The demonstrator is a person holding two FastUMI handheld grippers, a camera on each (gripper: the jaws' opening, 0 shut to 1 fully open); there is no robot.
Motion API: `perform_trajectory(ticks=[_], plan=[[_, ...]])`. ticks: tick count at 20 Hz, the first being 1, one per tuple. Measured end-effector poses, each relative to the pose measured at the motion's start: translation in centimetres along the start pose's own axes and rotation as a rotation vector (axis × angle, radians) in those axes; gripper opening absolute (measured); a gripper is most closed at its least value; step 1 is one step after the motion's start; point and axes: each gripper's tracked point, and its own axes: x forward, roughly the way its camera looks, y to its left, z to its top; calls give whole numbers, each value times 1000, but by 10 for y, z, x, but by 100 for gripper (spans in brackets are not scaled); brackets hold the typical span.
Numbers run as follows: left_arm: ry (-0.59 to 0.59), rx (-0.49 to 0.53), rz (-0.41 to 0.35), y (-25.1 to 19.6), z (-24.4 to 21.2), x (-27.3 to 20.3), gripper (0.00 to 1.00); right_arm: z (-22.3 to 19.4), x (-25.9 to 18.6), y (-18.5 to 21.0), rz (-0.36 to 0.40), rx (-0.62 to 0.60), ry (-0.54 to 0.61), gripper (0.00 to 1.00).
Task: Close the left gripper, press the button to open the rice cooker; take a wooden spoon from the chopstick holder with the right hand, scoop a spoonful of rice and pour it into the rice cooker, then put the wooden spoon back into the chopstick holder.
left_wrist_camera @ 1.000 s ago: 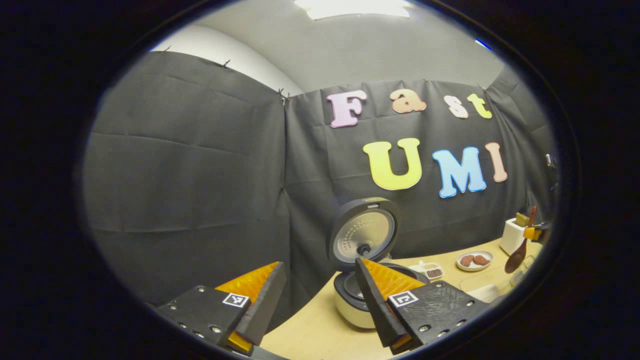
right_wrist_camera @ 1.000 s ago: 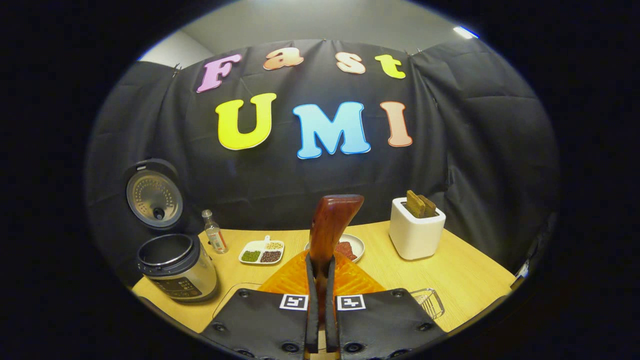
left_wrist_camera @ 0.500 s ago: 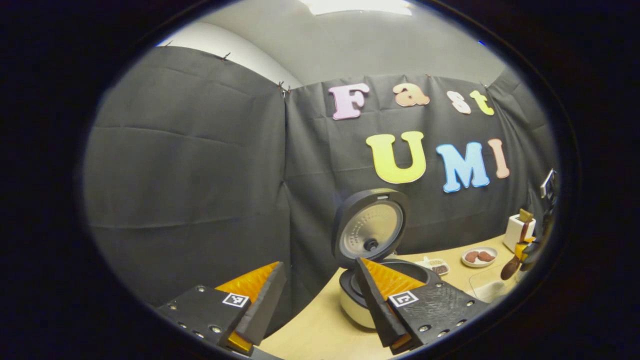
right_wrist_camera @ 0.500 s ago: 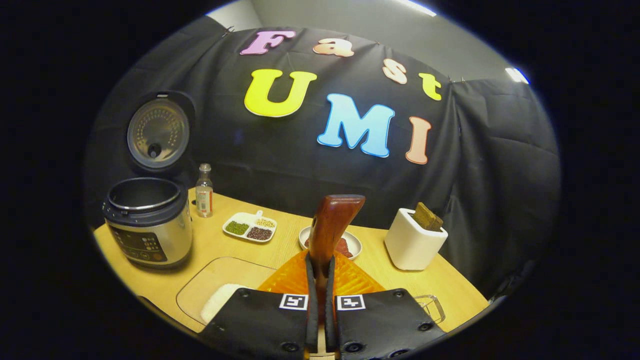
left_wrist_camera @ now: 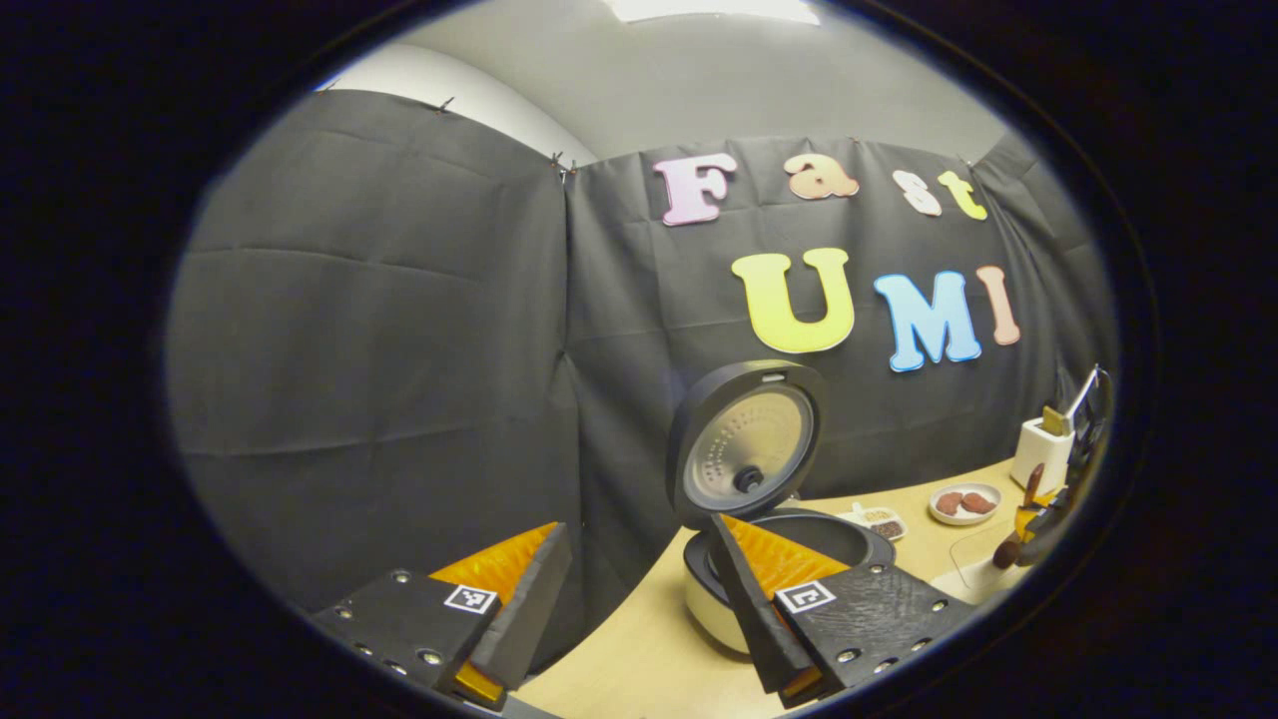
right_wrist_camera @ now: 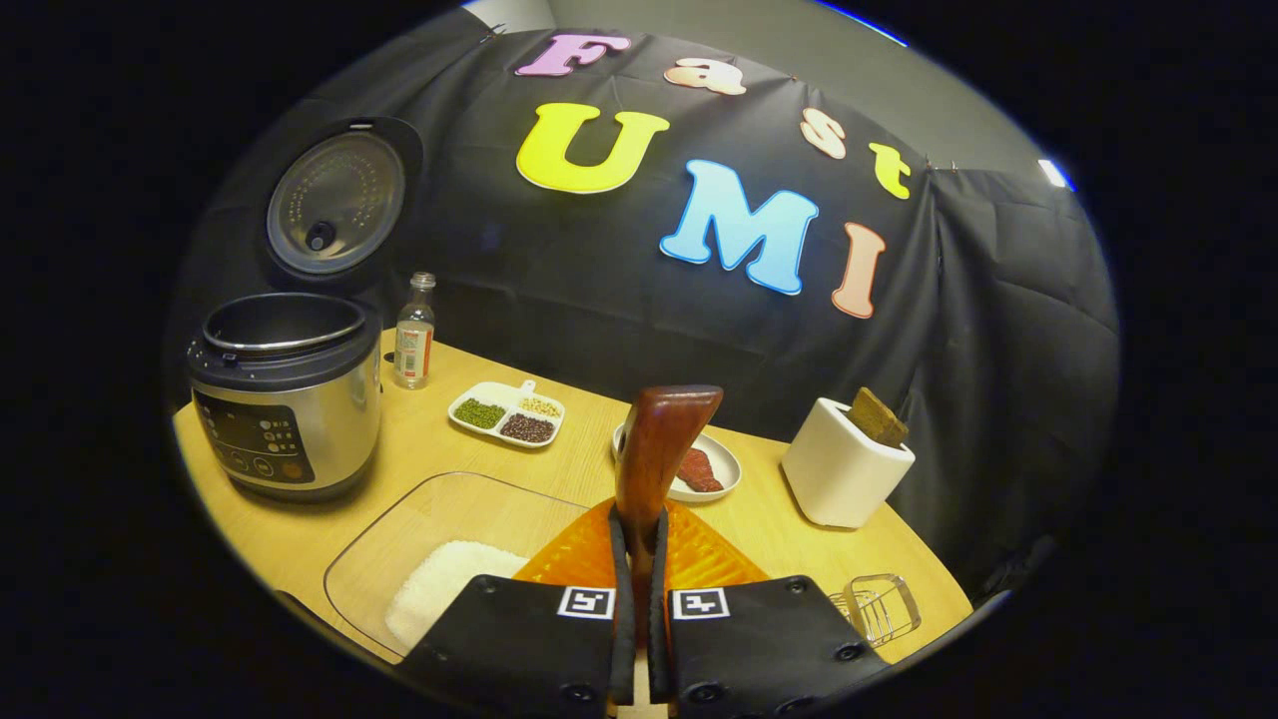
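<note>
Right tongs (right_wrist_camera: 639, 599) pinch the wooden spoon (right_wrist_camera: 659, 449); left tongs (left_wrist_camera: 639, 609) gape wide; dip low into the rice (right_wrist_camera: 444, 599), scoop level

A light wooden tabletop (right_wrist_camera: 469, 444) is seen in the right gripper view, backed by the black cloth wall. At its left end a rice cooker (right_wrist_camera: 283, 397) is stood, lid raised, with a small bottle (right_wrist_camera: 414, 333) set just behind and beside it. Farther right, a divided dish (right_wrist_camera: 506, 413) of green, pale and dark grains is placed, then a plate (right_wrist_camera: 721, 465) with reddish pieces, then a white holder (right_wrist_camera: 845, 469). Near the front edge a clear tray (right_wrist_camera: 449, 524) is laid, with white rice (right_wrist_camera: 444, 595) heaped in it; at the front right a small clear wire rack (right_wrist_camera: 879, 607) is set.
</note>
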Motion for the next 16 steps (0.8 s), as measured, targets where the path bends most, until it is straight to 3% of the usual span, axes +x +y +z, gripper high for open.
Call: perform_trajectory(ticks=[8,13,16], plan=[[6,0,-2,-1,-4,-1,84,-4,-8,32,101,135,64,7],[-2,-9,4,4,0,-7,84,-5,-9,33,145,328,122,7],[-5,-12,1,1,1,-8,86,-6,-10,31,188,506,158,7]])
